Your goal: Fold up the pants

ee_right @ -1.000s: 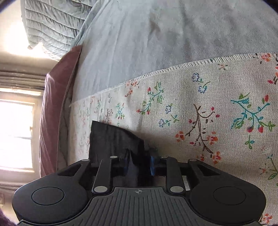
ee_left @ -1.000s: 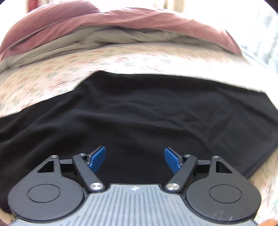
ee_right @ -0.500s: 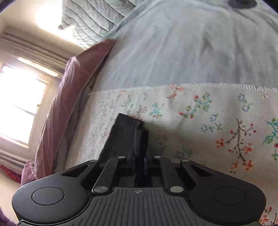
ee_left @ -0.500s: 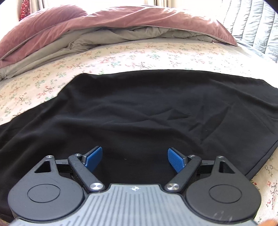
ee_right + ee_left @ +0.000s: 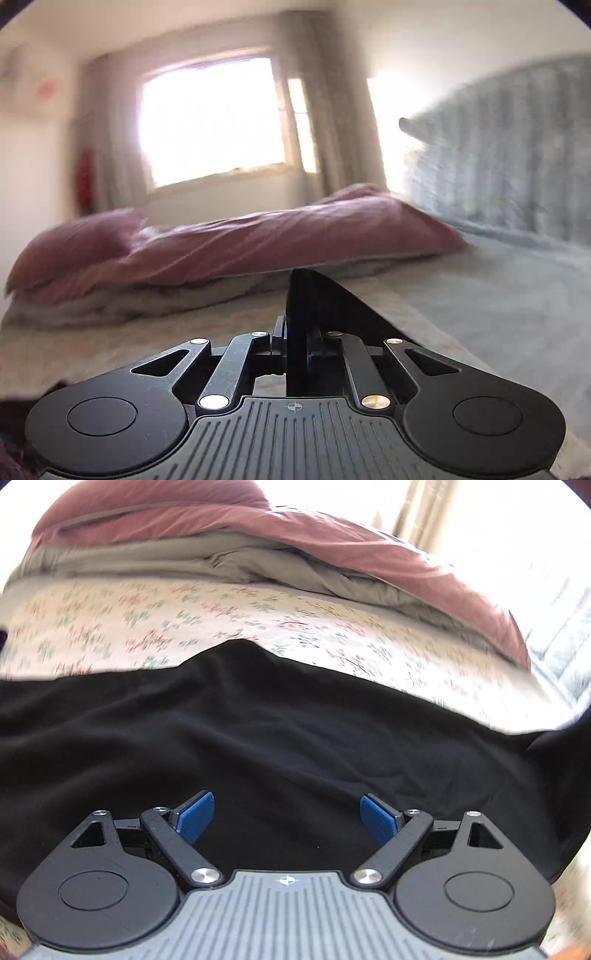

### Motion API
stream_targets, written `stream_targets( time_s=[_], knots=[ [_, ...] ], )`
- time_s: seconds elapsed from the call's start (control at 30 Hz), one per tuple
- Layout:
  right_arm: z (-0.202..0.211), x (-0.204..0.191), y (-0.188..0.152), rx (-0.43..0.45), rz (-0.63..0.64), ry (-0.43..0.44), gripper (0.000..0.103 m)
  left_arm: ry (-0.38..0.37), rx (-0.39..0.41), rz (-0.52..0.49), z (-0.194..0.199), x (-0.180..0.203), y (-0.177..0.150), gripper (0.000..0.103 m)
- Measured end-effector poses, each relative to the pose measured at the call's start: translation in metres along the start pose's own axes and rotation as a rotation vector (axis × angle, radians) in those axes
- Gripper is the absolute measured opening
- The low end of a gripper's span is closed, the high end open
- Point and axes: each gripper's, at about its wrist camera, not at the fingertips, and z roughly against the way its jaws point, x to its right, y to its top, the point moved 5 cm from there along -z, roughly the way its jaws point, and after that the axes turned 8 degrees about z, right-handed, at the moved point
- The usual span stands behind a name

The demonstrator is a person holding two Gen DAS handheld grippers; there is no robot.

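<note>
The black pants (image 5: pixel 280 746) lie spread across the floral bedsheet (image 5: pixel 184 620) and fill the middle of the left wrist view. My left gripper (image 5: pixel 287 818) hovers over them, open and empty, with its blue pads (image 5: pixel 194 818) wide apart. My right gripper (image 5: pixel 295 347) is shut on an edge of the pants (image 5: pixel 321 299), which rises as a dark triangle of cloth between the jaws, lifted above the bed.
A maroon duvet (image 5: pixel 258 520) over a grey blanket (image 5: pixel 221 563) is bunched along the far side of the bed; it also shows in the right wrist view (image 5: pixel 240 240). A pale blue quilted headboard (image 5: pixel 498 147) stands at right. A bright window (image 5: pixel 210 118) is behind.
My right gripper has lifted and tilted up with the pants edge, so its view swung from the sheet to the window. The left gripper stayed open over the pants and shifted slightly.
</note>
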Motion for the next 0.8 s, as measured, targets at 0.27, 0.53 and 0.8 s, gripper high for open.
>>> stream_targets(
  time_s=[0.27, 0.53, 0.8],
  knots=[
    [-0.033, -0.252, -0.108, -0.313, 0.749, 0.374, 0.011, -0.072, -0.048, 0.140, 0.003, -0.019, 0.006, 0.098],
    [-0.047, -0.231, -0.092, -0.356, 0.543, 0.380, 0.017, -0.157, -0.035, 0.058, 0.004, 0.005, 0.009, 0.098],
    [-0.039, -0.226, -0.092, -0.326, 0.547, 0.389, 0.017, -0.111, -0.060, -0.474, -0.029, 0.073, -0.020, 0.098]
  ],
)
